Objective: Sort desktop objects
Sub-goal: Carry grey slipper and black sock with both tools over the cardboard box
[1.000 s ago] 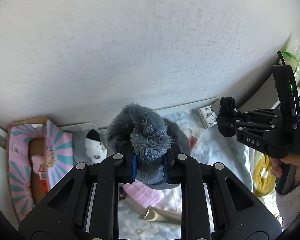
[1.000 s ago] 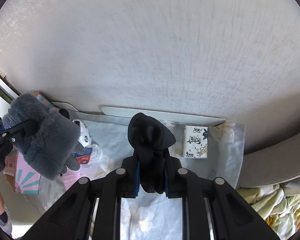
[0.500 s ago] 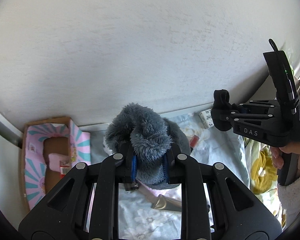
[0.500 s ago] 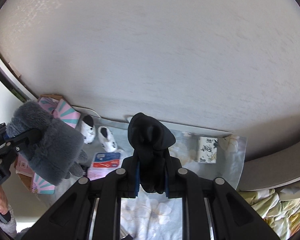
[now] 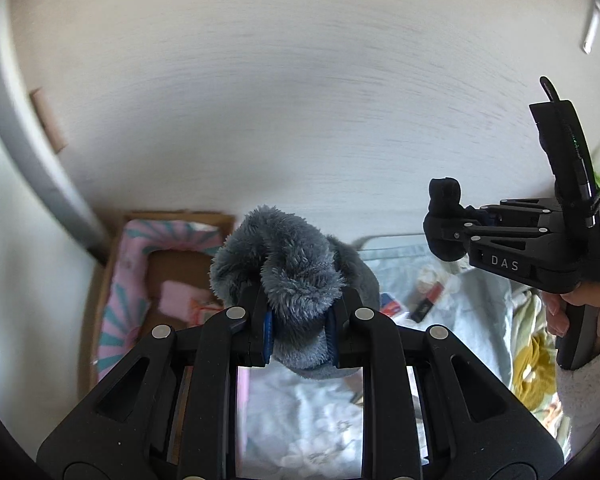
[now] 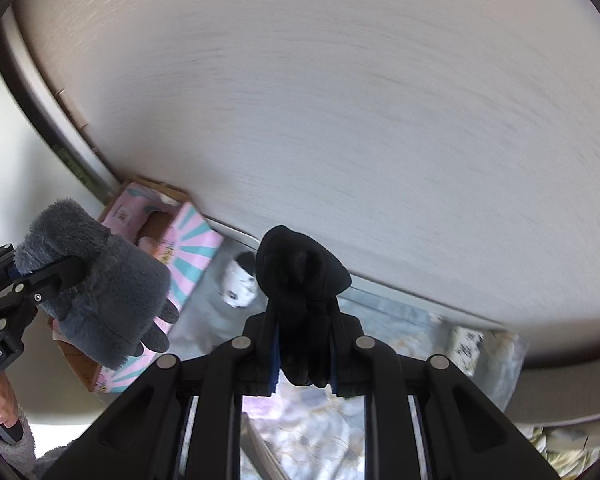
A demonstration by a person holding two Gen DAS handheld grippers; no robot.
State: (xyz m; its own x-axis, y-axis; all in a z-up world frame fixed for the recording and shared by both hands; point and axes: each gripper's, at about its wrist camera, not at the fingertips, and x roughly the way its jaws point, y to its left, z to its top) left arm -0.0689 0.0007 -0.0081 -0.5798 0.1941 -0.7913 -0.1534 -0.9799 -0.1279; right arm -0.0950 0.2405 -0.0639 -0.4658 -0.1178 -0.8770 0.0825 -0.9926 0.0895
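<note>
Compared with one second ago, both grippers have risen and shifted toward the cardboard box, which now sits nearer the centre of the left wrist view; more of the desk's floral cloth is exposed below.

The left gripper is clenched on a grey glove of shaggy, fluffy pile, bunched into a rounded lump between the blue-lined pads; in the right wrist view its dark fingertips hang downward.

The right gripper is clenched on a black glove of smooth, matte knit, folded into a peaked bundle.

The box is open-topped, with pink and teal sunburst flaps and a brown interior. A small white-and-black plush item lies on the cloth beside the box.
</note>
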